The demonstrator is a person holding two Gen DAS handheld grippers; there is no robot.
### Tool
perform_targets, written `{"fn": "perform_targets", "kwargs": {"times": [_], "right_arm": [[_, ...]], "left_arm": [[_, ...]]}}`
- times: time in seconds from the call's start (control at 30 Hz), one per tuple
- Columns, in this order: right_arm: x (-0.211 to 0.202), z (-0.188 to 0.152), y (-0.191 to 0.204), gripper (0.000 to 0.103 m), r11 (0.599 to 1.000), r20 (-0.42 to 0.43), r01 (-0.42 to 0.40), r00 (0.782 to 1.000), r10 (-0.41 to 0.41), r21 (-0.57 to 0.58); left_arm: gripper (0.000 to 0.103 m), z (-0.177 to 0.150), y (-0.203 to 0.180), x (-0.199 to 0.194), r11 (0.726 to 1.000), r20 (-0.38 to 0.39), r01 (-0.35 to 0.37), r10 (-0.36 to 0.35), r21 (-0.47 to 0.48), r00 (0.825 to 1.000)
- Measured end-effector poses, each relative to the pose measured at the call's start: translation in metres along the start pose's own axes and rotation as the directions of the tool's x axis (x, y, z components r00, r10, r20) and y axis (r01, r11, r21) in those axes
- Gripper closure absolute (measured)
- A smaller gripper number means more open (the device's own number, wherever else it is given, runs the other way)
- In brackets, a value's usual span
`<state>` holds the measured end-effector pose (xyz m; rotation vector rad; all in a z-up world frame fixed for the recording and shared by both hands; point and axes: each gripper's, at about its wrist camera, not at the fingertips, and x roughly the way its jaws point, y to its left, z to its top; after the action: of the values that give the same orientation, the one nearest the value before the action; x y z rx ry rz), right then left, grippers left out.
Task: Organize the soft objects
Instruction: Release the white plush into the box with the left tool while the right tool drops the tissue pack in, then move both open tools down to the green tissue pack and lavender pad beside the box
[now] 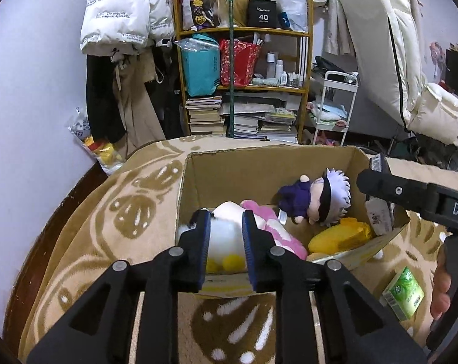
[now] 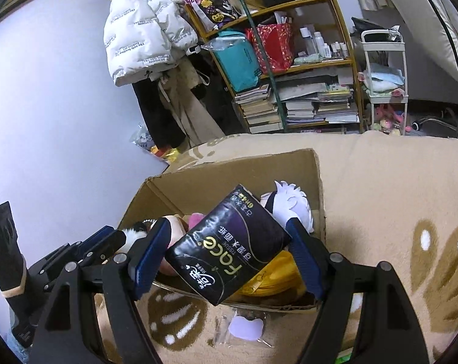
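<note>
1. Right tool point(image 2: 229, 254) pinches a black tissue pack point(image 2: 229, 248), tilted, held over the near edge of the cardboard box point(image 2: 229, 170); blue pads press both short sides.
2. Pack print: white "FaCe" and "TISSUE", plus Chinese characters; glossy soft wrap.
3. Left tool point(image 1: 226, 236) slightly spread, narrow gap; white plush point(image 1: 225, 233) with yellow feet shows in the gap, cannot tell whether the pads touch it; plush lies in the box at its near-left side.
4. Also in the box: pink plush point(image 1: 277, 227); doll point(image 1: 317, 200) with white spiky hair, black blindfold, purple outfit; yellow soft item point(image 1: 341, 233).
5. Box sits on a beige blanket point(image 1: 107, 212) with brown leaf pattern.
6. Green carton point(image 1: 405, 294) lies on the blanket just right of the box; print too small to read.
7. Shelf behind: black box point(image 1: 262, 12) marked "40".
</note>
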<state>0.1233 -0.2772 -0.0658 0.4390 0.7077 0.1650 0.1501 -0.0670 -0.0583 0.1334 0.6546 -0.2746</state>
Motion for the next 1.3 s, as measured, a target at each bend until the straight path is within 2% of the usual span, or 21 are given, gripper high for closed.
{"fn": "perform_targets", "kwargs": {"times": [0.2, 0.27, 0.4, 0.5, 0.57, 0.63, 0.93, 1.3], "right_arm": [[-0.006, 0.002, 0.004, 0.014, 1.0, 0.022, 0.023, 1.0, -0.022, -0.015], [-0.009, 0.002, 0.006, 0.013, 1.0, 0.024, 0.021, 0.999, -0.021, -0.011], [-0.024, -0.003, 0.009, 0.004, 0.999, 0.046, 0.032, 0.998, -0.032, -0.016], [-0.037, -0.006, 0.008, 0.0, 0.999, 0.065, 0.047, 0.997, -0.046, -0.017], [-0.045, -0.007, 0.006, 0.0, 0.999, 0.065, 0.051, 0.997, -0.051, -0.002], [-0.054, -0.011, 0.003, 0.0, 0.998, 0.059, 0.056, 0.997, -0.057, 0.013], [-0.098, -0.03, -0.005, 0.0, 0.994, 0.054, 0.105, 0.993, -0.107, 0.04], [-0.122, -0.054, -0.018, 0.0, 0.979, 0.011, 0.184, 0.983, -0.185, 0.086]], "left_arm": [[0.059, -0.006, -0.004, -0.012, 1.0, 0.019, -0.006, 0.006, 0.011, 1.0], [0.046, -0.007, -0.003, -0.019, 1.0, 0.038, -0.018, 0.017, 0.013, 0.999], [0.04, -0.009, -0.001, -0.028, 1.0, 0.033, -0.018, 0.018, 0.005, 0.999], [0.032, -0.013, 0.002, -0.037, 1.0, 0.038, -0.007, 0.007, -0.003, 0.999], [0.017, -0.014, 0.002, -0.043, 1.0, 0.045, -0.007, 0.007, 0.0, 0.999], [0.009, -0.016, 0.001, -0.05, 1.0, 0.045, 0.0, 0.0, -0.001, 0.999], [0.006, -0.03, -0.003, -0.059, 0.997, -0.037, 0.075, -0.075, -0.003, 0.996], [0.006, -0.04, -0.013, -0.076, 0.994, -0.061, 0.105, -0.103, 0.022, 0.993]]}}
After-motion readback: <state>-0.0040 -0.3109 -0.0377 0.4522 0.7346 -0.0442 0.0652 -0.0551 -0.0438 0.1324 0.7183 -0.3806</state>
